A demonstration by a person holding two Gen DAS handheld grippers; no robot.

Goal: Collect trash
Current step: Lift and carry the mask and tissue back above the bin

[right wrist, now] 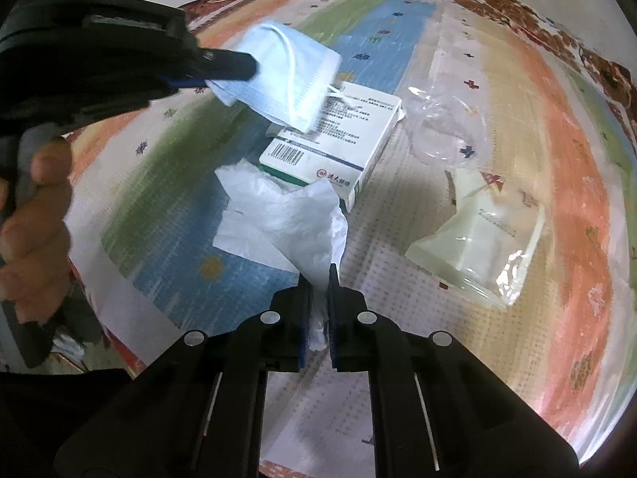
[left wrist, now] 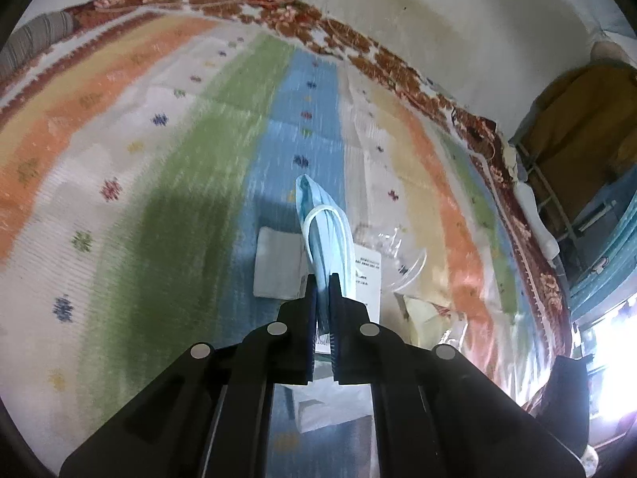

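Note:
My left gripper (left wrist: 323, 279) is shut on a light blue face mask (left wrist: 324, 231) and holds it above the striped tablecloth; the mask (right wrist: 278, 79) and the left gripper (right wrist: 251, 69) also show in the right wrist view, upper left. My right gripper (right wrist: 319, 271) is shut on a crumpled white tissue (right wrist: 286, 215) that hangs over the cloth. A white and green medicine box (right wrist: 334, 143) lies under the mask. A clear plastic wrapper (right wrist: 450, 127) and a pale green sachet in a clear bag (right wrist: 481, 235) lie to the right.
The table is covered by a striped cloth (left wrist: 159, 159) with a red-brown floral border (left wrist: 358, 51). A white folded pad (left wrist: 278, 267) lies beside the box (left wrist: 368, 279). A white wall (left wrist: 458, 20) stands behind; shelving (left wrist: 577, 139) stands at the right.

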